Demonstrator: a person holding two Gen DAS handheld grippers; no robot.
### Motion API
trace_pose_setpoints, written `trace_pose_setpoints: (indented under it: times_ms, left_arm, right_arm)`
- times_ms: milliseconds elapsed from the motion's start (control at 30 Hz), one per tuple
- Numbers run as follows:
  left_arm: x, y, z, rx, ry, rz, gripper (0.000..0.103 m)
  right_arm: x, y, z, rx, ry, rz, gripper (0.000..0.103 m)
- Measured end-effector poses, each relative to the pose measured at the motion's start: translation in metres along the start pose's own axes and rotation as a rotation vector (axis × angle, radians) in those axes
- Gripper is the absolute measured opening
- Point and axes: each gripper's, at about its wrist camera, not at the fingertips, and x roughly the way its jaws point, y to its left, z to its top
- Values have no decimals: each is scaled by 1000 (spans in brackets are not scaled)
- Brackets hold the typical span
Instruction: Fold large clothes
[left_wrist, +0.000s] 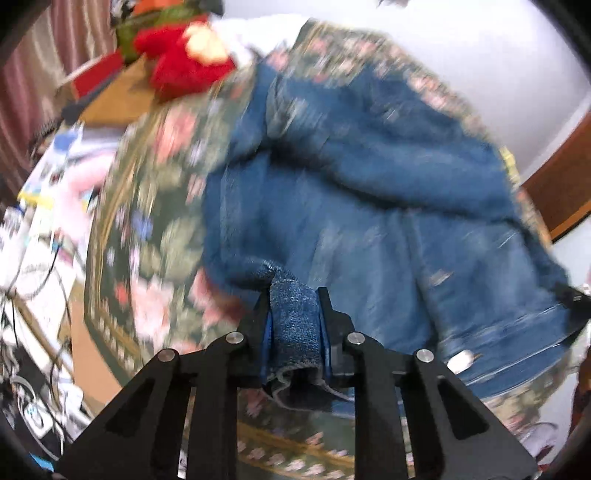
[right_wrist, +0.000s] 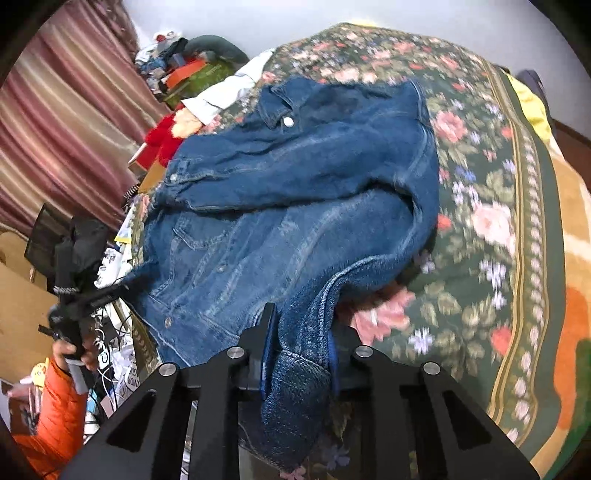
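A blue denim jacket lies spread on a green floral bedspread, collar toward the far end and one sleeve folded across its front. My left gripper is shut on a bunched fold of the jacket's edge, and denim fills the space between its fingers. The right gripper is likewise shut on a rolled piece of denim at the near edge. In the right wrist view the left gripper shows at the jacket's left hem, held by a hand with an orange sleeve. The left wrist view is motion-blurred.
A red plush toy and a pile of boxes and clothes lie past the bed's far left corner. Papers, cables and cardboard crowd the floor on the left. A striped curtain hangs behind.
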Motion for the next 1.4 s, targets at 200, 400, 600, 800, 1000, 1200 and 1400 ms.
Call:
trace_pose_setpoints:
  times_ms: [200, 400, 600, 800, 1000, 1200, 1400]
  left_arm:
    - [-45, -23, 69, 30, -167, -102, 18]
    - [-44, -13, 159, -25, -263, -55, 17]
    - [31, -4, 238, -90, -215, 67, 17]
    - [136, 14, 248, -114, -62, 197, 19]
    - [166, 22, 232, -72, -47, 250, 23]
    - [163, 17, 234, -34, -20, 270, 25]
    - [110, -7, 231, 71, -78, 317, 63]
  right_arm:
    - [-17, -1, 44, 17, -111, 52, 19]
    - [-29, -18, 111, 51, -256, 4, 18]
    - [20, -51, 188, 87, -267, -152, 18]
    - [94, -84, 236, 113, -151, -180, 18]
    - [127, -122, 236, 160, -20, -67, 19]
    - [71, -136, 217, 137, -90, -348, 19]
    - [23, -139, 188, 93, -74, -308, 19]
